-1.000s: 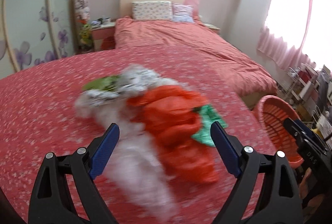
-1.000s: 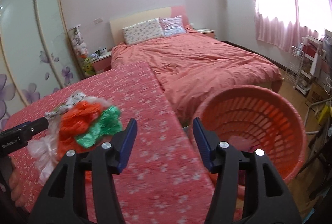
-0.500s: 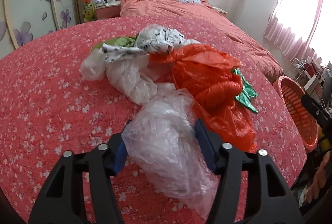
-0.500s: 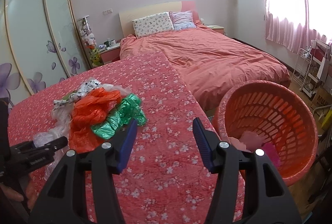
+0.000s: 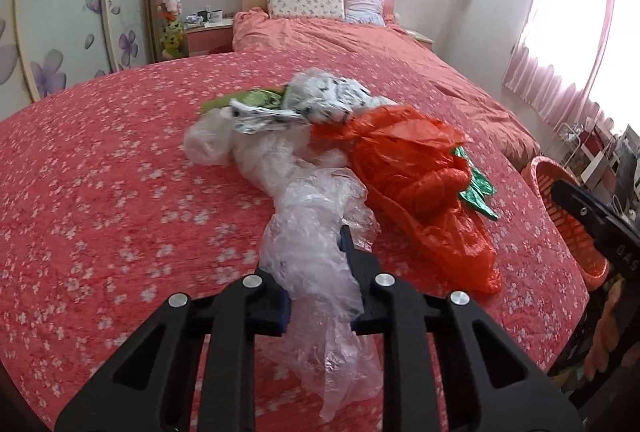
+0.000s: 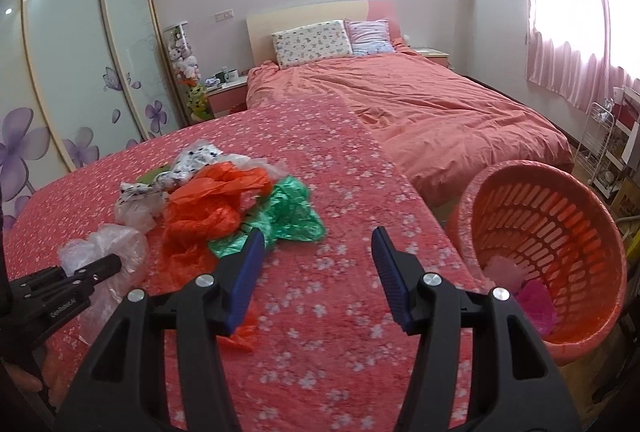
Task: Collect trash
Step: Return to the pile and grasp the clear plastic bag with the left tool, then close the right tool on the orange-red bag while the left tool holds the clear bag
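Left wrist view: left claw point(image 5: 316, 272) is pinching a crumpled clear plastic bag point(image 5: 316, 240) between its nearly closed blue pads, the bag spilling out above and below them onto the red flowered tabletop point(image 5: 100, 192). Just beyond it, touching, are lying an orange plastic bag point(image 5: 416, 176), a white spotted wrapper point(image 5: 320, 100) and a green foil wrapper point(image 5: 476, 192) peeking out at the orange bag's right edge. An orange basket point(image 5: 568, 216) is standing past the tabletop's right edge, partly hidden by the right claw's body.

Right wrist view: right claw point(image 6: 318, 260) is hovering wide open over bare tabletop point(image 6: 340, 312), holding nothing, with the green foil wrapper point(image 6: 288, 216) near its left pad point(image 6: 246, 272). The orange plastic bag point(image 6: 208, 208) is lying left of it, and the clear plastic bag point(image 6: 108, 248) is sitting at the left claw's tip point(image 6: 100, 268). The orange basket point(image 6: 552, 232) is standing to the right, beside the tabletop, with pink scraps point(image 6: 532, 300) inside.
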Demonstrator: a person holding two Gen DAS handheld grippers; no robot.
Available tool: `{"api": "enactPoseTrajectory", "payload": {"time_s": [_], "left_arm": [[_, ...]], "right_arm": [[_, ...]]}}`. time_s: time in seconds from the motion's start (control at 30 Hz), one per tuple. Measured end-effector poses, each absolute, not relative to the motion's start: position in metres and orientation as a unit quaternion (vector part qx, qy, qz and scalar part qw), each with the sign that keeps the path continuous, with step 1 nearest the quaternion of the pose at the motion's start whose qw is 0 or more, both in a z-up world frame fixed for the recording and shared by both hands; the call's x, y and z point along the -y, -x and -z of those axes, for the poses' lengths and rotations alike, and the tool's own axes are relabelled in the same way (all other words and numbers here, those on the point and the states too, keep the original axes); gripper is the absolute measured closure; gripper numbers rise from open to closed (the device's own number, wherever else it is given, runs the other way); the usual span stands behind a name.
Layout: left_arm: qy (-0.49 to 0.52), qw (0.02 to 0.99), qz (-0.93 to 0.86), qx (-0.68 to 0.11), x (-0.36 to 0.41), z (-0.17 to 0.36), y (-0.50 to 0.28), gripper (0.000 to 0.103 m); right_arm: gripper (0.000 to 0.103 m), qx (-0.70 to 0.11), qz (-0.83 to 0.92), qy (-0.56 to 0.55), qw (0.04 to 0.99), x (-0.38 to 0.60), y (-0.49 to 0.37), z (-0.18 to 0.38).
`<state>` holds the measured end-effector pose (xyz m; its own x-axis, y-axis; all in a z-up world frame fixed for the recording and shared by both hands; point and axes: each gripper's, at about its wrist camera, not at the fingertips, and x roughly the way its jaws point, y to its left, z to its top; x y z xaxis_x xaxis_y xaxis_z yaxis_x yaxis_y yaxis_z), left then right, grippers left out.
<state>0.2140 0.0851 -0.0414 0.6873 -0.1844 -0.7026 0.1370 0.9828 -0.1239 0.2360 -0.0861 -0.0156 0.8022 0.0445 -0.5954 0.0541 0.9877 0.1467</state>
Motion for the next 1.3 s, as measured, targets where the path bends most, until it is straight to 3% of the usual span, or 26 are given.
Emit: {"api": "enactPoseTrajectory", "payload": {"time_s": [0.67,0.77,0.83,0.93,0.97,1.03,1.13,1.3], "left_arm": [[0.083,0.930,0.018,-0.358,-0.175,0.023,-0.216,0.082],[0.086,0.929,0.015,-0.358,-0.179,0.022,-0.217,0.082],[0.086,0.929,0.014,-0.359,-0.182,0.023,-0.218,0.082],[0.088,0.929,0.013,-0.360,-0.184,0.023,-0.218,0.082],[0.089,0.928,0.013,-0.362,-0.185,0.024,-0.219,0.082],[0.091,0.927,0.013,-0.363,-0.185,0.024,-0.218,0.082],[0.092,0.926,0.014,-0.365,-0.186,0.025,-0.217,0.082],[0.090,0.927,0.016,-0.363,-0.181,0.022,-0.218,0.082]], "right_arm": [[0.051,-0.342,-0.074,-0.041,0.936,-0.006,-0.282,0.022],[0.048,-0.351,-0.069,-0.027,0.933,-0.018,-0.290,0.030],[0.041,-0.356,-0.059,-0.018,0.932,-0.024,-0.297,0.035],[0.041,-0.358,-0.050,0.003,0.932,-0.030,-0.300,0.040],[0.042,-0.358,-0.049,0.015,0.932,-0.034,-0.301,0.041],[0.057,-0.359,-0.044,0.032,0.932,-0.037,-0.302,0.044],[0.069,-0.357,-0.047,0.032,0.932,-0.034,-0.301,0.044],[0.077,-0.348,-0.061,0.019,0.935,-0.025,-0.293,0.034]]}}
